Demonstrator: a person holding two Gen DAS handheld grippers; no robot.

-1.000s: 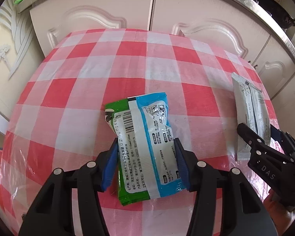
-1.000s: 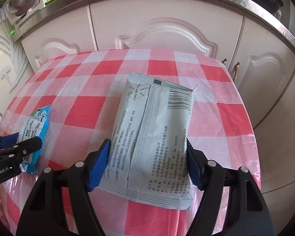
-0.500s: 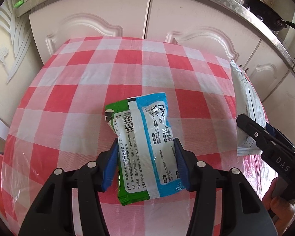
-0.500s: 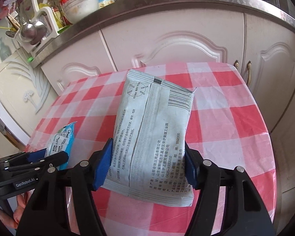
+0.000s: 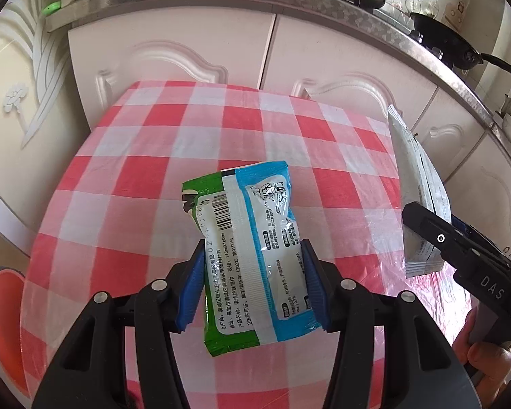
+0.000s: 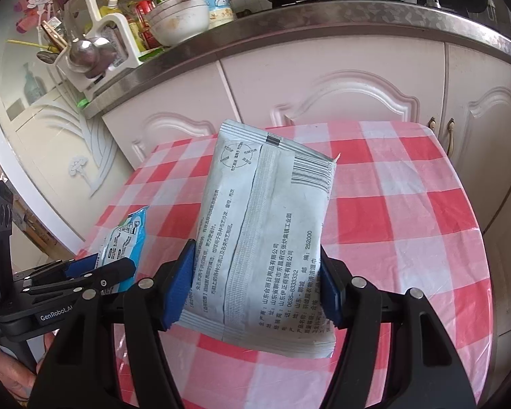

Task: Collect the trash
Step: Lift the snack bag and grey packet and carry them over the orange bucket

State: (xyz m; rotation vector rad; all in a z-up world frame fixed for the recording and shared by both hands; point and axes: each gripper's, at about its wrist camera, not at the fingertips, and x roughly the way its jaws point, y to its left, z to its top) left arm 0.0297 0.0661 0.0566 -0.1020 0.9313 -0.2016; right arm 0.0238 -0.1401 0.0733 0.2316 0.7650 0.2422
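Note:
My left gripper (image 5: 252, 283) is shut on a blue, white and green wrapper (image 5: 252, 238) and holds it raised above the red-and-white checked table (image 5: 173, 156). My right gripper (image 6: 255, 283) is shut on a grey-white packet (image 6: 265, 225) with a barcode, also lifted off the table (image 6: 408, 204). In the left wrist view the grey packet (image 5: 419, 191) and the right gripper show at the right edge. In the right wrist view the blue wrapper (image 6: 126, 235) and the left gripper show at the lower left.
White kitchen cabinets (image 5: 173, 58) stand behind the table under a steel counter (image 6: 289, 30) with bowls, bottles, a pot and a pan. A red-orange stool or bin (image 5: 3, 306) sits low at the left of the table.
Both grippers have risen and pulled back from the table, each lifting its packet. The counter and its dishes have come into view.

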